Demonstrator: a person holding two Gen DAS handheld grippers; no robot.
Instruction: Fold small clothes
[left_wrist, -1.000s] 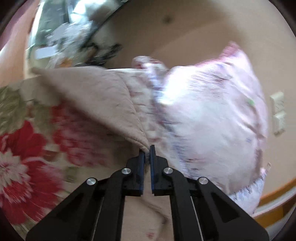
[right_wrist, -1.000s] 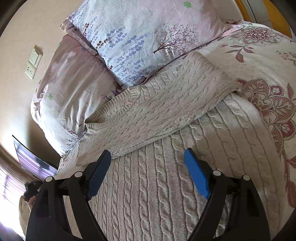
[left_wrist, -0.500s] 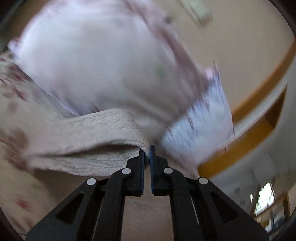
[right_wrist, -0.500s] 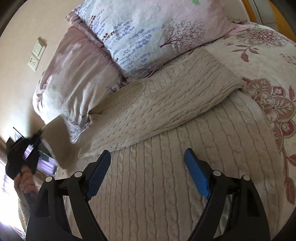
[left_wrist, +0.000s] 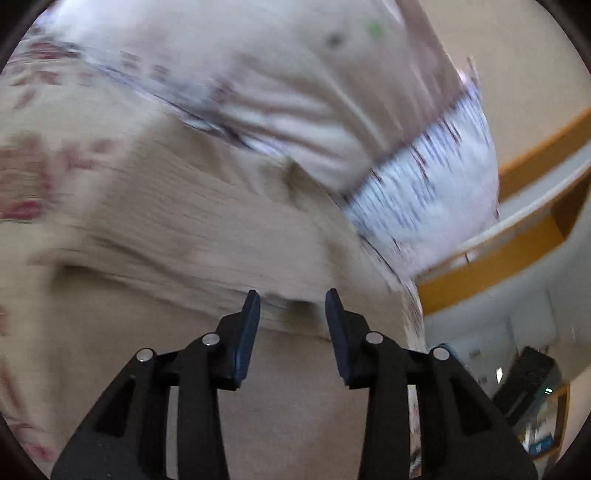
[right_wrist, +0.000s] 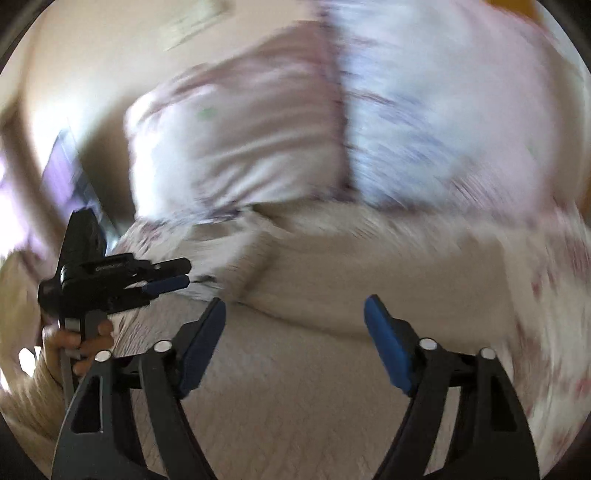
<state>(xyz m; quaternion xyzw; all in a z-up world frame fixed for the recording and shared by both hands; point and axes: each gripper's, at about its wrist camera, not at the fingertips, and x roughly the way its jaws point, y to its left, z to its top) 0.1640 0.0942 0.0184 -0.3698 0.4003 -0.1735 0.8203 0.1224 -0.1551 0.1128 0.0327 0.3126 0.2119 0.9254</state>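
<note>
A beige cable-knit sweater (left_wrist: 177, 236) lies on the bed, with both sleeves folded across its body; both views are motion-blurred. My left gripper (left_wrist: 291, 299) is open and empty, just above the edge of the folded sleeve. It also shows in the right wrist view (right_wrist: 177, 275), at the left over the sweater (right_wrist: 332, 288). My right gripper (right_wrist: 295, 314) is open and empty, hovering over the sweater's body.
Two pillows (right_wrist: 258, 140) lean against the beige wall behind the sweater, one pink and one with purple print (left_wrist: 424, 184). The floral bedspread (left_wrist: 33, 177) lies around the sweater. A wooden ledge (left_wrist: 517, 229) is on the right.
My left gripper carried the sleeve across the sweater, then opened and let it go. My right gripper stayed open and swung quickly toward the pillows.
</note>
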